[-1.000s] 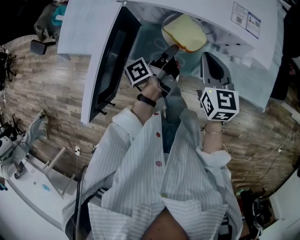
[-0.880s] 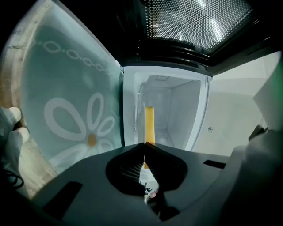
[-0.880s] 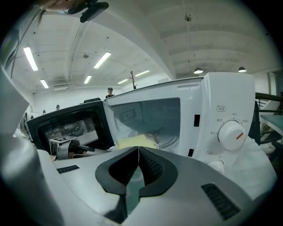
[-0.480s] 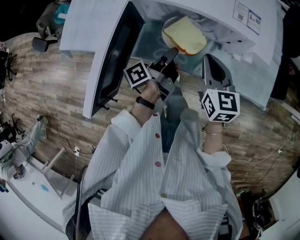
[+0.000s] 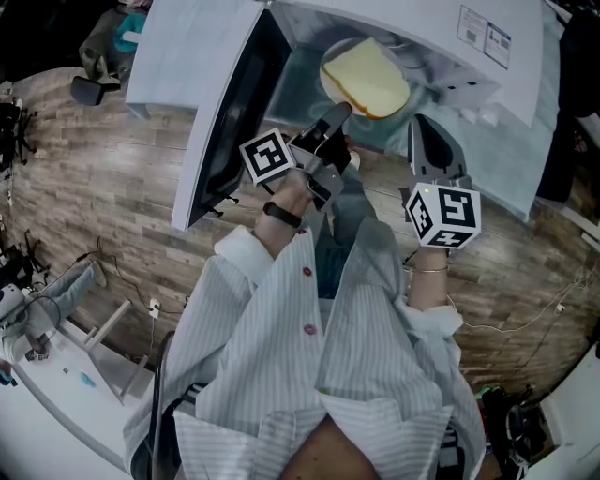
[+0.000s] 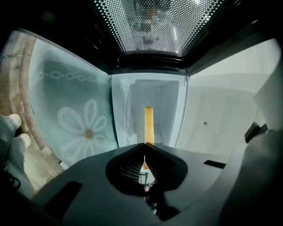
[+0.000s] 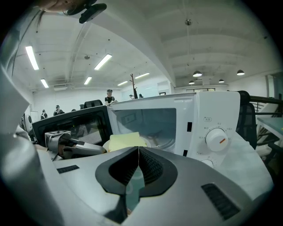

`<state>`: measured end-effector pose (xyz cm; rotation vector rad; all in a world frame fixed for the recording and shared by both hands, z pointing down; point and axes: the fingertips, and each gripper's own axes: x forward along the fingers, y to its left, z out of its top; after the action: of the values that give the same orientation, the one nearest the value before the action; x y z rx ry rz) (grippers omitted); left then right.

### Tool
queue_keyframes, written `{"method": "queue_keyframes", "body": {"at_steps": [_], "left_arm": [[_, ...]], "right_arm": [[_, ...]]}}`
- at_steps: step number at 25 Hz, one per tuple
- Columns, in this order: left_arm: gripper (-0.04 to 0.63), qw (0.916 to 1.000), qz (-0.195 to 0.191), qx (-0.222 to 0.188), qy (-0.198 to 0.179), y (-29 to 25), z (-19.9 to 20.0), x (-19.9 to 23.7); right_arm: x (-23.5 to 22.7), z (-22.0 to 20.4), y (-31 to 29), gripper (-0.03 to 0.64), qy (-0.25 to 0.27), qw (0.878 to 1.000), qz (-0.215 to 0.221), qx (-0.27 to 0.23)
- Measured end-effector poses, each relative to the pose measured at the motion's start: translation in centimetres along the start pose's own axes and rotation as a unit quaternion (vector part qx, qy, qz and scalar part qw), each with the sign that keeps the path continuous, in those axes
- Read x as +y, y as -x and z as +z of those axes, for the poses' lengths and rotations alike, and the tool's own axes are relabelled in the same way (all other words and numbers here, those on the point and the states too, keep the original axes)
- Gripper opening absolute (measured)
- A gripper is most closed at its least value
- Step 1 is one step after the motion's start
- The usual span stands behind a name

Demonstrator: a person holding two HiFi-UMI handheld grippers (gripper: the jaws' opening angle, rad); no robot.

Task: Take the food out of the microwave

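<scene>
A yellow slab of food (image 5: 366,75) lies on a white plate (image 5: 327,77) at the mouth of the white microwave (image 5: 412,23), whose door (image 5: 220,103) hangs open to the left. My left gripper (image 5: 339,111) is shut on the plate's near rim. In the left gripper view the slab (image 6: 149,123) shows edge-on, running into the shut left gripper (image 6: 144,143). My right gripper (image 5: 419,122) stays to the right of the plate, shut on nothing. From the right gripper (image 7: 138,148) I see the food (image 7: 124,142), the left gripper (image 7: 70,148) and the microwave's dial (image 7: 216,140).
The microwave stands on a teal cloth with daisy prints (image 6: 84,128). The open door (image 7: 70,126) juts out on the left. Wooden floor (image 5: 103,197) lies below, with a white bench (image 5: 56,375) at the lower left. People stand far off (image 7: 109,95).
The left gripper and the plate have risen a little and drifted left in the head view. The right gripper has hardly moved.
</scene>
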<state>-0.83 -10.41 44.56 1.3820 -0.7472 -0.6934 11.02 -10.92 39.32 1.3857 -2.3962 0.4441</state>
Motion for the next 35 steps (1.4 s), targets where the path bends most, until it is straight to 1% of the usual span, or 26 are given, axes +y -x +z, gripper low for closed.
{"method": "queue_keyframes", "body": {"at_steps": [10,13,20,23,27,31,35], "left_arm": [[0.014,0.9992,-0.020,0.034,-0.003,0.5,-2.0,-4.1],[0.014,0.9987,-0.026,0.043,0.001,1.0,-2.6,-5.1],[0.014,0.9974,-0.041,0.058,0.005,2.8,-3.8,-7.0],[0.014,0.9968,-0.047,0.064,-0.001,3.3,-4.1,-8.1],[0.014,0.9957,-0.061,0.068,-0.012,3.7,-4.3,-9.9],[0.014,0.9947,-0.072,0.070,-0.022,4.0,-4.4,-11.7],[0.014,0.9934,-0.086,0.071,-0.025,4.1,-4.4,-13.5]], "right_arm": [[-1.7,2.3,2.3,0.029,0.015,1.000,-0.016,-0.017],[-2.4,3.1,3.5,0.031,0.019,0.999,-0.022,-0.022],[-3.8,4.8,6.1,0.031,0.000,0.999,-0.034,-0.040],[-4.1,5.2,6.6,0.031,-0.006,0.998,-0.035,-0.044],[-4.1,6.0,7.1,0.031,-0.002,0.998,-0.035,-0.051],[-3.8,7.3,7.4,0.031,0.008,0.997,-0.034,-0.062],[-3.4,8.9,7.5,0.029,0.020,0.996,-0.032,-0.077]]}}
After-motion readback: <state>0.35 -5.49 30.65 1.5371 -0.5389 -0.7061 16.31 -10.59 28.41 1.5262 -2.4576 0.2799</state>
